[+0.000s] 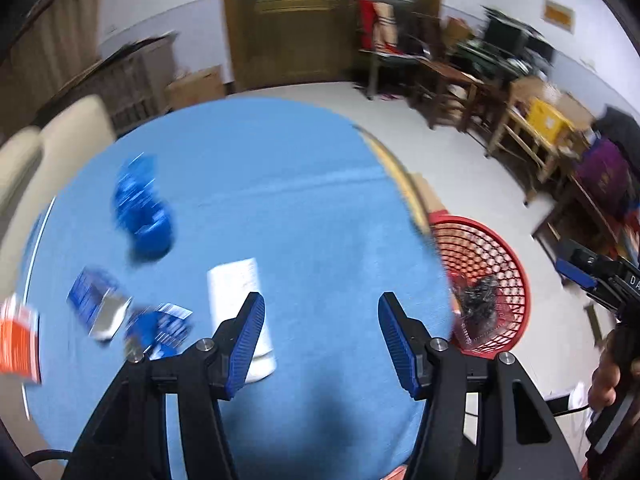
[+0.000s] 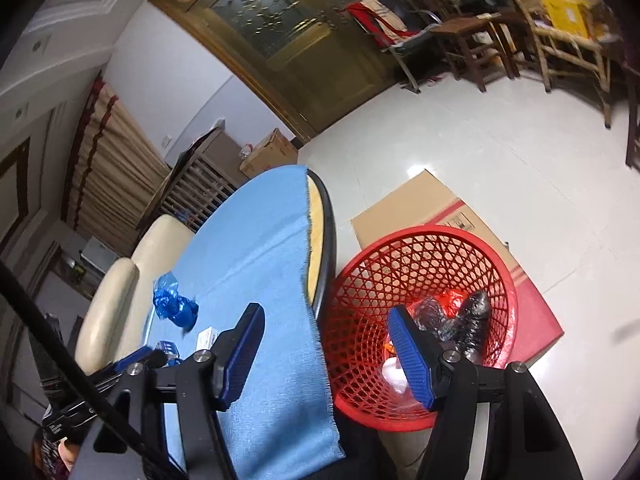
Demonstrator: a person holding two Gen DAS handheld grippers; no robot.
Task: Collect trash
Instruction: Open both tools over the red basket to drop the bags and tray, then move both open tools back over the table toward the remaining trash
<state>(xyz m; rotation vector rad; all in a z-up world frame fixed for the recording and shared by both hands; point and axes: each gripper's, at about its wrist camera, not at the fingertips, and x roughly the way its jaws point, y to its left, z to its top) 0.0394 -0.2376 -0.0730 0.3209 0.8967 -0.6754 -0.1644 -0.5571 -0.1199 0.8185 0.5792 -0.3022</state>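
Both sets of fingers parted and empty above desk [image 1: 320, 184] and red basket [image 2: 496, 264].
Left gripper [image 1: 321, 332] over blue cloth: white paper [image 1: 236, 284] beside left finger, crumpled blue wrapper [image 1: 142, 216] beyond. Right gripper [image 2: 326, 344] straddling desk edge, right finger over basket holding dark plastic trash [image 2: 472, 320].

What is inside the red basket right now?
The red basket holds crumpled dark plastic wrap, a red scrap and something white. The right gripper's finger covers part of the contents, so more may lie beneath.
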